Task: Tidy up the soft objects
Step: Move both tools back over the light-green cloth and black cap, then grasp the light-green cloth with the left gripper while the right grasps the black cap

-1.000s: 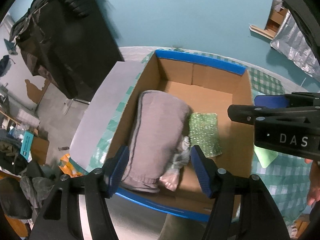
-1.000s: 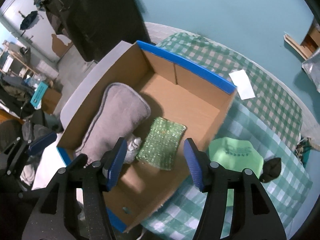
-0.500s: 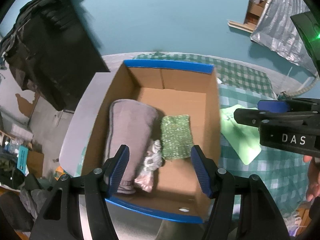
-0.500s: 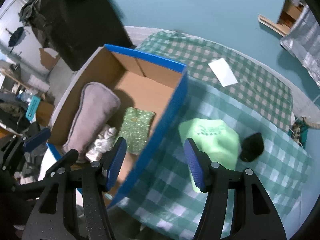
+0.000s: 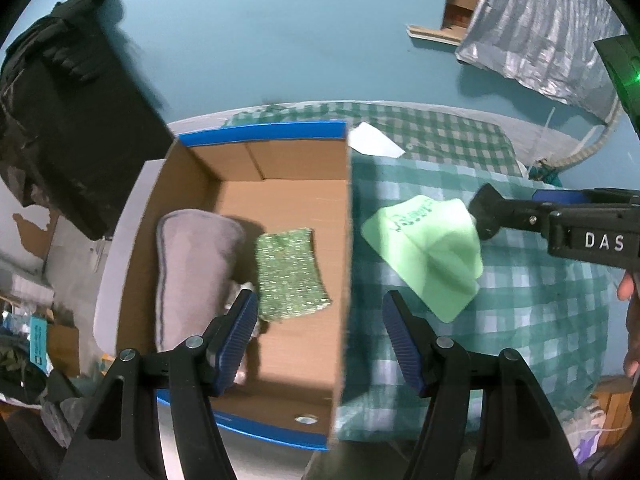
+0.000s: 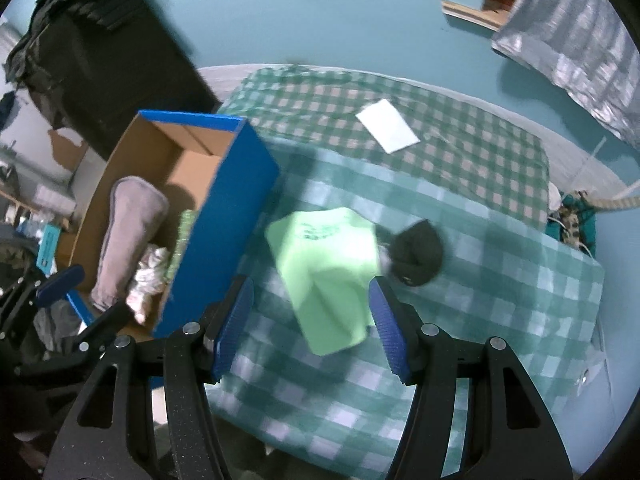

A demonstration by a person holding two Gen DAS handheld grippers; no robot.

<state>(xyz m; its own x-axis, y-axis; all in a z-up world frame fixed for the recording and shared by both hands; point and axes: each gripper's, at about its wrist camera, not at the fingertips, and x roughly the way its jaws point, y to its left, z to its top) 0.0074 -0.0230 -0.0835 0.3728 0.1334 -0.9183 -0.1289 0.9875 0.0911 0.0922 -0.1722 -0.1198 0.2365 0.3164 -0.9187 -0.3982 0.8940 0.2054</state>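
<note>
A light green folded cloth (image 6: 328, 276) is seen lying flat on the green checked tablecloth (image 6: 500, 280) that covers the desk, just right of a cardboard box (image 5: 280, 200) with blue outer walls. A small dark bundle (image 6: 416, 254) is found touching the cloth's right edge, and a white slip of paper (image 6: 387, 125) is laid farther back on the checked cover, well apart from both.

Inside the box, a grey rolled towel (image 5: 192, 268) is placed along the left wall, a glittery green pad (image 5: 290, 276) lies flat on the box floor beside it, and a crumpled whitish cloth (image 6: 150, 272) is tucked at the near end between them.

The right gripper (image 6: 310, 324) is held above the near end of the green cloth; its jaws are parted, with nothing pressed between the blue pads. The left gripper (image 5: 320, 340) is held over the box's right wall, its jaws likewise spread and empty.

In the left wrist view, the right gripper is seen from the side at the far right, with part of a hand (image 5: 630, 320) behind it. A teal wall and a silver sheet (image 5: 540, 28) are visible beyond the desk.
</note>
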